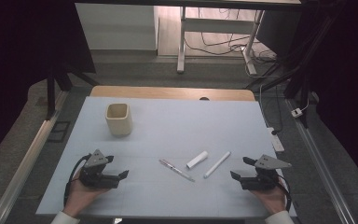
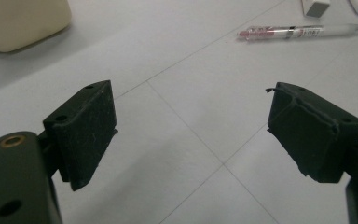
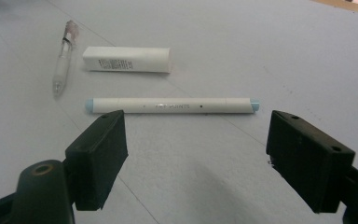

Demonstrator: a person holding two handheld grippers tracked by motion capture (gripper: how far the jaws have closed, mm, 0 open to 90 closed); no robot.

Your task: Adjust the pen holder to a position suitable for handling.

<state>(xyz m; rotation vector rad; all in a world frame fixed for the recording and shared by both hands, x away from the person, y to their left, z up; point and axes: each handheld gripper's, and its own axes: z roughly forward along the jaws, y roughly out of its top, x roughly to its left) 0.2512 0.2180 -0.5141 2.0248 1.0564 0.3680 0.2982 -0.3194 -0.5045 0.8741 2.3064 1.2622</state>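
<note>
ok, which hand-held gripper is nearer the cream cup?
Left. The left hand-held gripper sits just below the cream cup; the right hand-held gripper is far across the mat, beyond the pens.

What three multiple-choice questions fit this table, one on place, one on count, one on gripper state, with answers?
1. Where is the cup? A far left of the mat B near right C between the grippers
2. How many items lie between the grippers? A one B three C five
3. How do the right gripper jaws stand? A shut on the marker B open, empty C shut on the box

A: the cup stands at the far left.
B: pen, box, marker.
B: the marker lies beyond the open jaws.
</note>
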